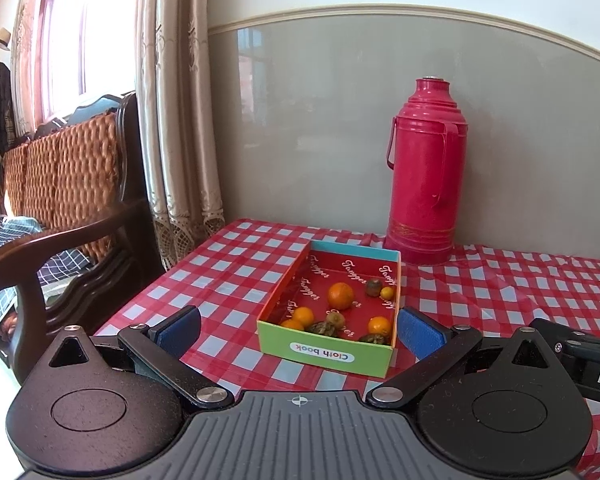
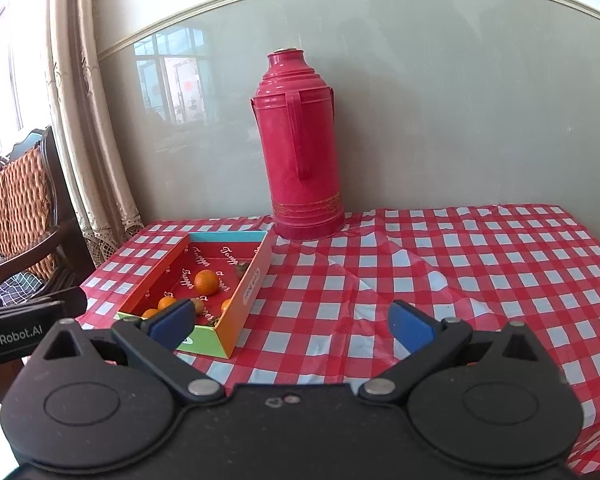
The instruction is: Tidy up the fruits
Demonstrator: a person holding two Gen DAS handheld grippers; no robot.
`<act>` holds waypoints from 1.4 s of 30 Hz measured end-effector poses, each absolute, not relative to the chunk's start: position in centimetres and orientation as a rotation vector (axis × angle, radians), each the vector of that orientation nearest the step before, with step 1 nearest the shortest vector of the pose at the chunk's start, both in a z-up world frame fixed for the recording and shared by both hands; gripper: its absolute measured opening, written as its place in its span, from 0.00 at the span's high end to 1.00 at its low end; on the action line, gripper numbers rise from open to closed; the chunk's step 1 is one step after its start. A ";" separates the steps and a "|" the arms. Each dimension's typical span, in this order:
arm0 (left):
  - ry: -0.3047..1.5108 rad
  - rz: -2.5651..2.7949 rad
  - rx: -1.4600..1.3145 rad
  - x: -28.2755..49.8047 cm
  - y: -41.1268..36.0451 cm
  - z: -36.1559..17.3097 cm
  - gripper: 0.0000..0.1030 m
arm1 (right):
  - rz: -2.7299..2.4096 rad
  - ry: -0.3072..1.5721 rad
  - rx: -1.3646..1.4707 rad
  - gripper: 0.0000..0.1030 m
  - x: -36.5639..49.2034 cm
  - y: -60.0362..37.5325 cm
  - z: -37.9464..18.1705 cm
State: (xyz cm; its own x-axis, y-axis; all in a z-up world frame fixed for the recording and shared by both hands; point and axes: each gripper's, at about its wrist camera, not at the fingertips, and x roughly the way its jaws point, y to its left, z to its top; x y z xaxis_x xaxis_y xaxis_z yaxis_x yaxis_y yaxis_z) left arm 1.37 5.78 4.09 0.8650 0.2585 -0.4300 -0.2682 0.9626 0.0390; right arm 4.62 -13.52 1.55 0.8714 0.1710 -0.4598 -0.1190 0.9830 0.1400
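Nearest, the left gripper [image 1: 298, 330] and the right gripper [image 2: 290, 322] both hover spread wide, pinching nothing. Just beyond sits the box [image 1: 325, 354] on the checked tablecloth [image 2: 440, 280], holding all visible fruit: a large orange [image 1: 340, 295], smaller oranges [image 1: 303, 315] and some dark, shrivelled pieces [image 1: 372, 287]. No loose fruit shows on the cloth, so gathering looks done; sorting may remain. Farthest stands the red thermos [image 2: 302, 148] against the wall.
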 end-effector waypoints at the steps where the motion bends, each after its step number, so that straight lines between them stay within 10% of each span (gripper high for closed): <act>1: 0.448 0.274 -0.024 1.3 5.8 4.1 0.00 | 0.153 0.490 0.108 0.06 4.6 -13.5 1.6; 42: 0.459 0.236 -0.050 1.7 5.8 3.6 0.00 | 0.168 0.494 0.105 0.06 5.1 -13.1 1.5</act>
State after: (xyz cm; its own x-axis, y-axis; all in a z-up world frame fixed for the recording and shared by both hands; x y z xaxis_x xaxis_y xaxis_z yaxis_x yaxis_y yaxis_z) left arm 1.65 5.82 3.62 0.8697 0.2141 -0.4447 -0.2367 0.9716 0.0048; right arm 5.14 -13.07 1.51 0.8673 0.1855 -0.4620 -0.1351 0.9809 0.1402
